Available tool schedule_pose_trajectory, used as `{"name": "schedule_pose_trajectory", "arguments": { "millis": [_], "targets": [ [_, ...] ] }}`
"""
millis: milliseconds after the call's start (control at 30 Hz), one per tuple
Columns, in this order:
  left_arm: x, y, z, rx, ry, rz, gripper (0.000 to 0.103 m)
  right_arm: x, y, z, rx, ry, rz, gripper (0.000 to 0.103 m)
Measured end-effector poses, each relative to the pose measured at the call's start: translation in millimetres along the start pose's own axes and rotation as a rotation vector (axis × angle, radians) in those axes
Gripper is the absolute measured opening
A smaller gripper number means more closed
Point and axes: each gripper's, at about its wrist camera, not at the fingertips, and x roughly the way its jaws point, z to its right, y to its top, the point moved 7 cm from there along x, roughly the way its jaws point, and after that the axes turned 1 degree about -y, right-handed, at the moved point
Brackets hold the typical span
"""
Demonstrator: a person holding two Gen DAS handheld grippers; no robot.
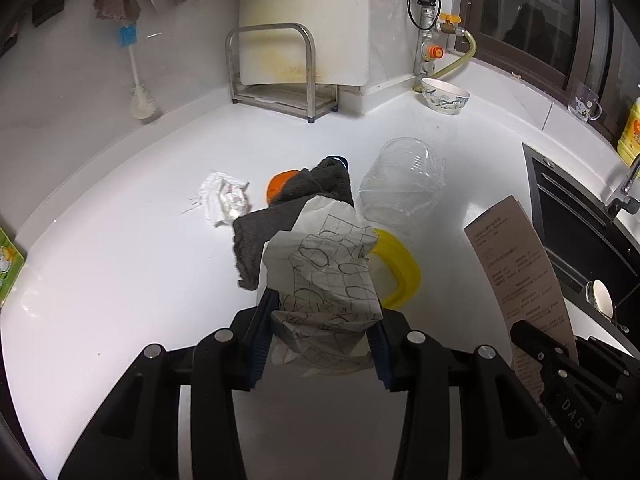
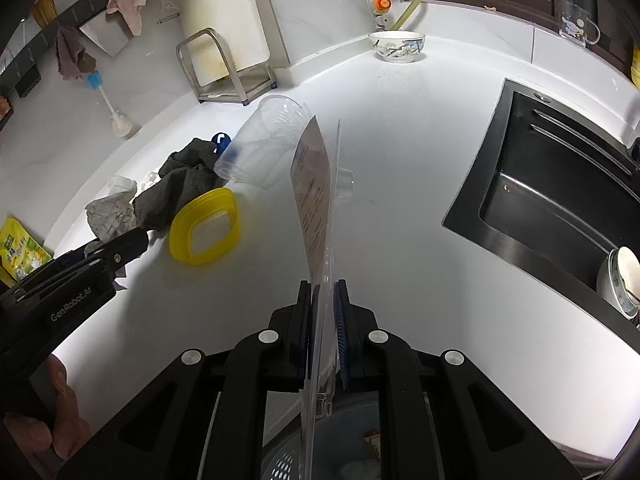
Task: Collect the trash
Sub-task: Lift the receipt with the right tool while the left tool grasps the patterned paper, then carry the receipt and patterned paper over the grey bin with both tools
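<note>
My left gripper (image 1: 324, 320) is shut on a crumpled sheet of paper (image 1: 324, 264) with inked grid lines, lifted just above the white counter (image 1: 120, 280). My right gripper (image 2: 323, 296) is shut on a flat clear plastic package with a brown printed card (image 2: 314, 184) that stands upright between the pads. A crumpled white tissue (image 1: 224, 198) lies on the counter to the left of a grey cloth (image 1: 256, 240). A clear plastic cup (image 1: 404, 184) lies on its side behind a yellow lid (image 1: 404, 272). Below the right gripper shows a perforated bluish basket (image 2: 280, 460).
An orange item (image 1: 278, 184) and a blue cap (image 1: 338, 160) peek from under the cloth. A patterned bowl (image 1: 444, 94) and a metal rack (image 1: 276, 76) stand at the back. The black sink (image 1: 580, 232) lies right; a green packet (image 1: 8, 264) sits at the left edge.
</note>
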Motion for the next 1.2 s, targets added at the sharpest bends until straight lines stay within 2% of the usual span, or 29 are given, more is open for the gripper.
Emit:
{"name": "schedule_pose_trajectory", "arguments": {
  "millis": [333,667,1200],
  "targets": [
    [-33,-9,-2,0.006,-0.004,0.023,0.042,-29,-8,-4,-0.026,0.007,0.017,0.012],
    [-73,-26,20,0.008,0.010,0.035,0.042,-60,-23,2,-0.074,0.050,0.019,0.012],
    [-127,-63,85,-0.053,0.050,0.044,0.042,-110,-55,62,-0.165,0.117,-0.009,0.012]
  ]
}}
